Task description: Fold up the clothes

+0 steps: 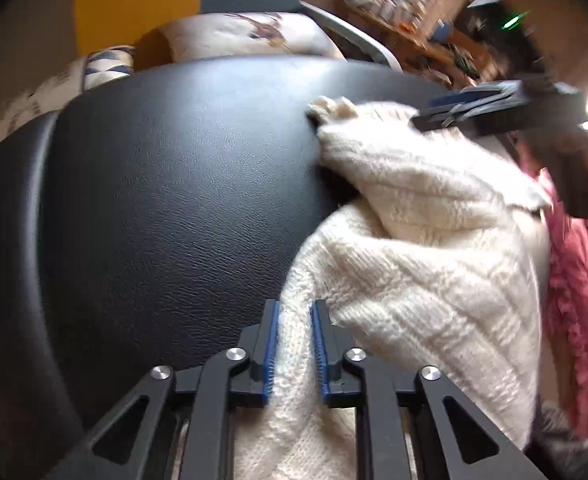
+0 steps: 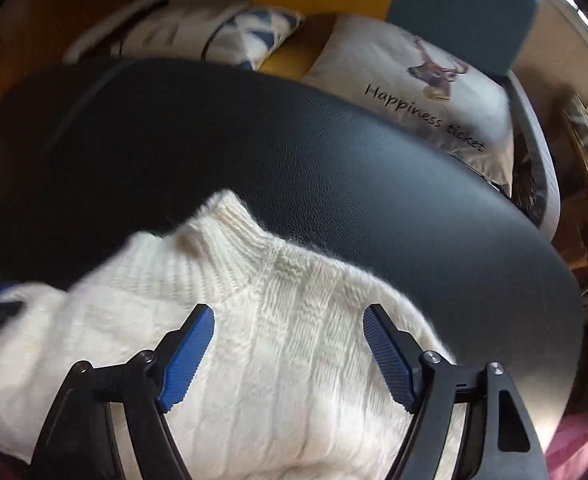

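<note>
A cream cable-knit sweater [image 1: 434, 248] lies bunched on a black leather surface [image 1: 173, 184]. My left gripper [image 1: 296, 312] is shut on a fold of the sweater, knit pinched between its blue pads. In the left wrist view my right gripper [image 1: 426, 114] hovers over the sweater's far end near its cuff [image 1: 332, 108]. In the right wrist view the right gripper [image 2: 287, 312] stands open over the sweater [image 2: 277, 360], its blue pads [image 2: 187, 356] wide apart on either side of the knit below the ribbed collar [image 2: 229, 232].
The black leather surface [image 2: 334, 160] curves away with bare room to the left and far side. Printed cushions [image 2: 414, 92] lie beyond its far edge. A pink fluffy garment [image 1: 574, 300] sits right of the sweater. A cluttered wooden shelf [image 1: 414, 28] stands in the background.
</note>
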`<act>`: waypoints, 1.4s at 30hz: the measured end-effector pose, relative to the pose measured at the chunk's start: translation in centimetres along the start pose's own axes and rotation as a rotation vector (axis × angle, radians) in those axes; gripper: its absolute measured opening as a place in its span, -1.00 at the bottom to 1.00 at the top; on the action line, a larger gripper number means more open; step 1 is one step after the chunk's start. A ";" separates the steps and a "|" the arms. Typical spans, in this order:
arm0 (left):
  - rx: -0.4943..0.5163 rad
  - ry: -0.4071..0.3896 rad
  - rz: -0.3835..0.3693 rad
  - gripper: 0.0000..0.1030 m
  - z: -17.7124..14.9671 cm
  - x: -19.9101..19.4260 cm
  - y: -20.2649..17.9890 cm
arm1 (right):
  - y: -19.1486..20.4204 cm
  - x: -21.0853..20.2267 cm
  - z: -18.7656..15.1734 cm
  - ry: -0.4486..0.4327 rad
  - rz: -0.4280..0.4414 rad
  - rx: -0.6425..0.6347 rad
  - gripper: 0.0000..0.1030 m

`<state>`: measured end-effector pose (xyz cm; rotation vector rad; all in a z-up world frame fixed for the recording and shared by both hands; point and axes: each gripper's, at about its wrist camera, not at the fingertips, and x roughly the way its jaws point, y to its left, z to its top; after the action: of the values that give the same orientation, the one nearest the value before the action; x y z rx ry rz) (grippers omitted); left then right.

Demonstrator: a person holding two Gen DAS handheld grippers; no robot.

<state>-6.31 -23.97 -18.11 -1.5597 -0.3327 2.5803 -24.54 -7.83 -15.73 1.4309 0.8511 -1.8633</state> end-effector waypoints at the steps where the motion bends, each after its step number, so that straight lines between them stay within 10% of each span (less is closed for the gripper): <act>1: -0.009 -0.024 0.017 -0.77 -0.2 -0.3 0.0 | 0.0 1.1 0.2 0.025 -0.009 -0.014 0.51; 6: -0.071 -0.170 0.120 -0.78 -0.8 -3.8 0.8 | -1.2 2.8 -0.4 0.021 0.068 0.043 0.54; 8: -0.085 -0.227 0.166 -0.78 -0.7 -5.6 1.2 | -0.8 2.0 -1.1 -0.036 0.051 0.040 -0.12; 9: -0.090 -0.255 0.188 -0.78 -0.7 -6.5 1.4 | -0.5 1.5 -1.4 -0.059 0.015 0.042 -0.86; 18: -0.139 -0.497 0.389 -0.95 0.3 -14.1 3.5 | -1.1 -0.8 -3.4 -0.213 -0.021 0.142 -0.83; 24: -0.117 -0.299 0.297 -0.94 4.4 -9.2 6.5 | -0.8 3.3 -3.3 -0.149 0.010 0.157 -0.73; 32: -0.012 0.017 0.089 -0.46 5.4 1.1 5.0 | -1.0 3.4 -4.5 -0.213 0.078 0.161 -0.46; 38: -0.007 0.004 0.078 -0.61 3.4 1.6 3.7 | -2.5 3.3 -5.1 -0.216 0.171 0.317 -0.31; 42: -0.052 -0.103 0.143 -0.79 2.9 -0.9 3.4 | -1.2 2.5 -4.7 -0.237 0.024 0.241 -0.71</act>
<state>-8.35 -27.83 -16.88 -1.5229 -0.3102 2.7889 -23.36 -3.62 -18.97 1.3153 0.5063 -2.1221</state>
